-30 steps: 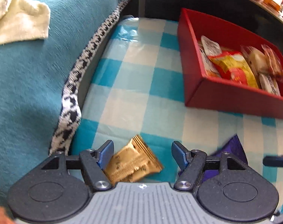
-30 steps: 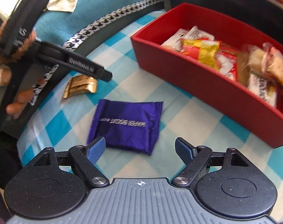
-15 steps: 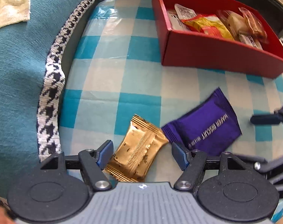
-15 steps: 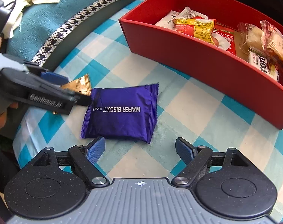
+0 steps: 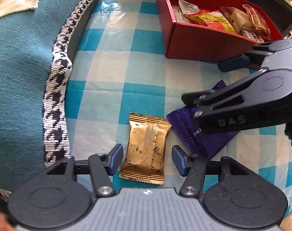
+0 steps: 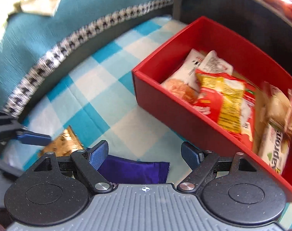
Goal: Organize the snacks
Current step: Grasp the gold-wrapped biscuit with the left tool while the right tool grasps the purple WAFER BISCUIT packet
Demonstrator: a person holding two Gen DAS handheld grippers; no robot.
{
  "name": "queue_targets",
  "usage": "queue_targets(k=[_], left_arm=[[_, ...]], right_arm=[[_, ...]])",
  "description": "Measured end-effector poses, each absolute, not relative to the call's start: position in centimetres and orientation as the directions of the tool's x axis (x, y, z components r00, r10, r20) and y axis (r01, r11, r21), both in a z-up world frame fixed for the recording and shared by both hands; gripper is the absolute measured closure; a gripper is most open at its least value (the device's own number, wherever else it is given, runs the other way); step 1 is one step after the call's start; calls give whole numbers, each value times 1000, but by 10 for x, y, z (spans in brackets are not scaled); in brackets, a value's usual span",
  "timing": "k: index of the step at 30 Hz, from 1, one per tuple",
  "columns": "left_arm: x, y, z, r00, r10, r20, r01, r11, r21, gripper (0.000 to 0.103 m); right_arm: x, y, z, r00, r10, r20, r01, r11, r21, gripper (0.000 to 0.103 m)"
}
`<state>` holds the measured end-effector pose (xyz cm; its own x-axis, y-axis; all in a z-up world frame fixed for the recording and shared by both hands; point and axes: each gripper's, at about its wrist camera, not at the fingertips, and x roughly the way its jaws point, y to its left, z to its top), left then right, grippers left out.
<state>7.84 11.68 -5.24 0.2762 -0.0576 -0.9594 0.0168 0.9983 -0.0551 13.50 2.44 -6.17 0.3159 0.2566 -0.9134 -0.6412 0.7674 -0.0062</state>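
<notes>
A gold snack packet lies flat on the blue-checked cloth between the pads of my left gripper. Its jaws are closing, with a thin gap still showing on each side of the packet. Just right of it lies a purple wafer packet, and my right gripper hangs open above it. In the right wrist view the purple packet is half hidden under the right gripper, nearer its left finger. The gold packet shows at the left. The red box holds several snacks.
A teal cushion with houndstooth trim borders the cloth on the left, and a cream towel lies on it. Dark furniture stands behind the red box. Bare checked cloth lies between the packets and the box.
My left jaws have narrowed around the gold packet, which now lies straight between them. My right gripper has moved in over the purple packet, which it now mostly covers.
</notes>
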Motion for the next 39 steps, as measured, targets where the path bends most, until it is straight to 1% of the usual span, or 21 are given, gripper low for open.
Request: queue_targets(k=[2,5,8,12,14,17,21,25,27,30,33,35,38,39], left_arm=[[78,117,-52,275,-59,-960,15,998,-57,16],[80,119,-51,271,-66,-960,4,998,-67,14],[78,118,-51,272,-58,-960,7,998,-58,14],[76,112,-52,276,-41,-960,16,999,-38,12],[74,106,-53,277,-29,-961,34,999,-20,8],[71,98,-54,275,-24,-961,58,998,-9,5],[71,94,-55,277,-19,-961,67,998,0,5],[73,96,-55,273,-44,-961,56,998,-30,5],[75,98,-55,269,-65,-961,41,998,-56,5],[75,101,-55,268,-83,-960,20,997,-81,5],[73,103,-54,273,-87,-958,5,996,-89,4],[73,102,-54,274,-88,-958,5,996,-91,2],[70,100,-55,283,-82,-956,10,997,-82,2],[69,99,-55,288,-78,-954,11,997,-78,2]], right_arm=[[135,25,-69,296,247,-923,-655,756,-7,16],[133,13,-71,225,282,-933,-657,751,69,16],[121,0,-69,172,267,-948,-681,727,81,16],[90,-24,-69,114,180,-977,-730,683,41,15],[77,-37,-67,126,144,-981,-727,687,7,15],[70,-58,-56,202,149,-968,-629,777,-11,15],[51,-95,-41,302,216,-928,-414,907,76,9],[26,-120,-56,280,264,-923,-228,952,203,9],[30,-118,-65,256,281,-925,-183,954,239,9],[36,-106,-67,277,303,-912,-146,951,272,9],[47,-84,-72,303,256,-918,-155,964,217,8],[48,-68,-73,315,198,-928,-212,968,135,8],[41,-51,-80,340,97,-935,-353,935,-32,12],[39,-54,-78,341,106,-934,-374,927,-31,16]])
